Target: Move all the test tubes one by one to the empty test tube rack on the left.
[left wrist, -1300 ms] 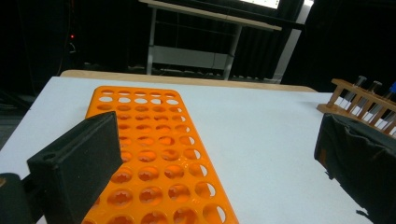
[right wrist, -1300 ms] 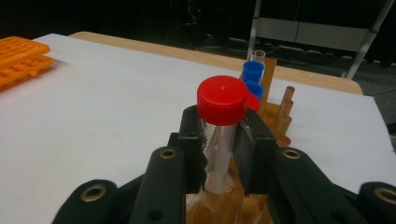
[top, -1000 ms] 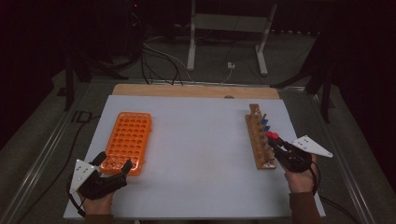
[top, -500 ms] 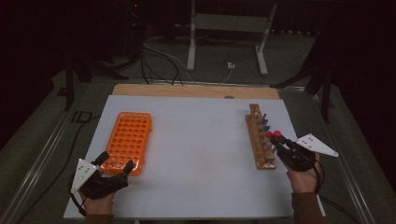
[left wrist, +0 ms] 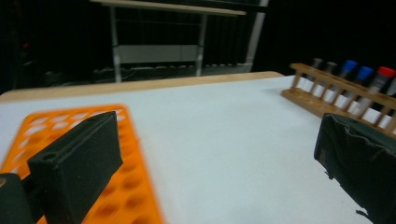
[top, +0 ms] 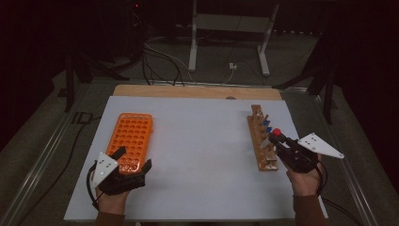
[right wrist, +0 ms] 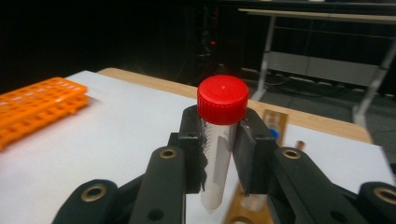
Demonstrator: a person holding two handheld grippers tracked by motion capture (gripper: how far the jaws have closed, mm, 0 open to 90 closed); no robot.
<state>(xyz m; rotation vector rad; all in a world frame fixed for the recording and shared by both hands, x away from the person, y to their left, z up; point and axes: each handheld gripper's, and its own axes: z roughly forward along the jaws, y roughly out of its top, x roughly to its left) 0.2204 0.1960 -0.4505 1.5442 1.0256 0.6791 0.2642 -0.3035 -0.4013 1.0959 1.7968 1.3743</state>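
Red-capped tube point(right wrist: 219, 135) sits clamped in the right claw point(right wrist: 219, 154); the left claw point(left wrist: 210, 163) gapes wide, empty.

Your right hand-held gripper point(right wrist: 219, 154) hides the middle of the tube point(right wrist: 218, 158), and the wooden rack point(right wrist: 261, 196) below it is mostly covered. In your left gripper view, the orange rack point(left wrist: 116, 186) is blurry and cut off at the bottom edge.

Black tongs point(top: 133, 158), brass rivets; grey three-cornered plates; trailing black cables; brown sleeves.
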